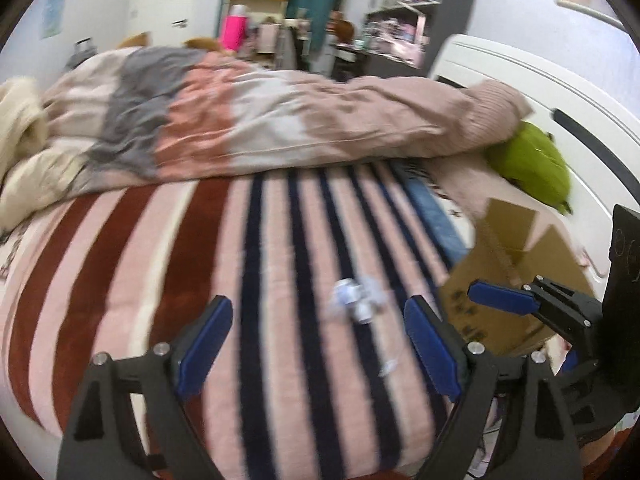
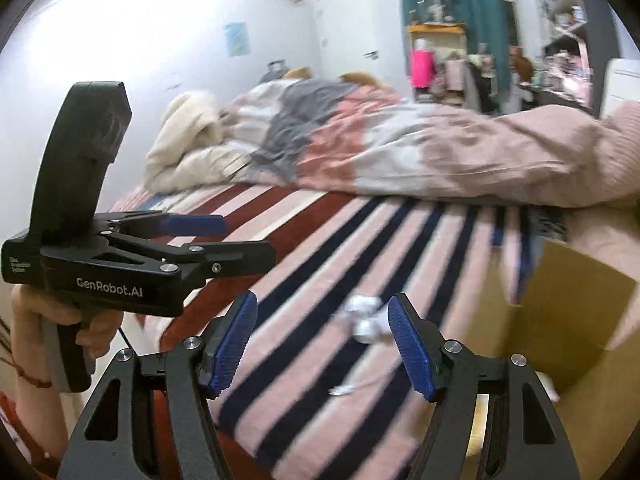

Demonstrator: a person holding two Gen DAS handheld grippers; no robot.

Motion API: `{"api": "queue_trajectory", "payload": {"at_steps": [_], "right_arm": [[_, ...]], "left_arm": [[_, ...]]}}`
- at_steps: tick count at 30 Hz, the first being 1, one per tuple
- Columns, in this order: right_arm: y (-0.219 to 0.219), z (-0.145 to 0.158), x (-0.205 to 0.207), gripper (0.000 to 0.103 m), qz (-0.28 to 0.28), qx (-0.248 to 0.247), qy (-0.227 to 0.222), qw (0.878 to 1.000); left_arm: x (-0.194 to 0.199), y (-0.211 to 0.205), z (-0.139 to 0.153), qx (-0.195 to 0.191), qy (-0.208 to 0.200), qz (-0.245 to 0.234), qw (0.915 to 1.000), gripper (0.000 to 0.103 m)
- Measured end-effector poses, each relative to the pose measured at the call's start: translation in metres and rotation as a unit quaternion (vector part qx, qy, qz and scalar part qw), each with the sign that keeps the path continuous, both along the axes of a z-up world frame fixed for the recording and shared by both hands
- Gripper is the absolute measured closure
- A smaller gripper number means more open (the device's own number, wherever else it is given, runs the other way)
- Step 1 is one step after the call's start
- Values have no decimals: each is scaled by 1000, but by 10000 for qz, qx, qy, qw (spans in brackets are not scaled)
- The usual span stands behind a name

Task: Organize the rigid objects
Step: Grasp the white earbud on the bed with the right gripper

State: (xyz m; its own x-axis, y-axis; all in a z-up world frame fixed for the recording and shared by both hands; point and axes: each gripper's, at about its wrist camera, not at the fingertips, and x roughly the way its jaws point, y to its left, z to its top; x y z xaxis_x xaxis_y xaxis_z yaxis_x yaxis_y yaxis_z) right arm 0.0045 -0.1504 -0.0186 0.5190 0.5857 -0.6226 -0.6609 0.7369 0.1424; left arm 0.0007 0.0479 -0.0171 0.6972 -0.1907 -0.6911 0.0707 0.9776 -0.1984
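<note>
A small white and blue object (image 1: pixel 354 298) with a thin white cord lies on the striped blanket (image 1: pixel 200 280), blurred. My left gripper (image 1: pixel 320 344) is open and empty, just short of it. The object shows in the right wrist view (image 2: pixel 366 320) too, close to the right finger of my right gripper (image 2: pixel 322 344), which is open and empty. An open cardboard box (image 1: pixel 508 280) stands at the bed's right side; it fills the right of the right wrist view (image 2: pixel 560 320). The right gripper (image 1: pixel 516 300) reaches in front of that box. The left gripper (image 2: pixel 192 240) shows at the left.
A rumpled pink, grey and white duvet (image 1: pixel 280 120) lies across the far half of the bed. A cream blanket (image 1: pixel 20 140) is bunched at the far left. A green cushion (image 1: pixel 532 160) leans on the white headboard (image 1: pixel 560 92). Cluttered shelves (image 1: pixel 400 8) stand behind.
</note>
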Motion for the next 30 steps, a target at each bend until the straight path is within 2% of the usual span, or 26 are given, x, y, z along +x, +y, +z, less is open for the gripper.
{"api": "queue_trajectory", "payload": {"at_steps": [5,12,17,19,22,27,30], "right_arm": [[43,-43,17,38,165,-323,517,9980],[45,-115,74,39,-746,-789,1121,9877],[40,-144,101,56,-1128,-1069,1163,9810],[38,-148,104,59,-1120,-1041,1150,9815],[39,-144,101,79,-1053,-1085,999,9834],[38,-129,81,79,-773,-1004,838,9884],[40,-108,63,79,-510,-848,642,9930]], "left_arm": [[-1,42,-36,-218,202,251,9992,17],[10,64,-77,-364,471,358,9976,17],[17,67,-89,-417,579,383,9967,17],[19,67,-89,-417,590,385,9966,17],[17,63,-85,-389,570,362,9970,17],[13,46,-72,-349,532,166,9978,17],[11,29,-56,-405,418,-85,9983,17]]}}
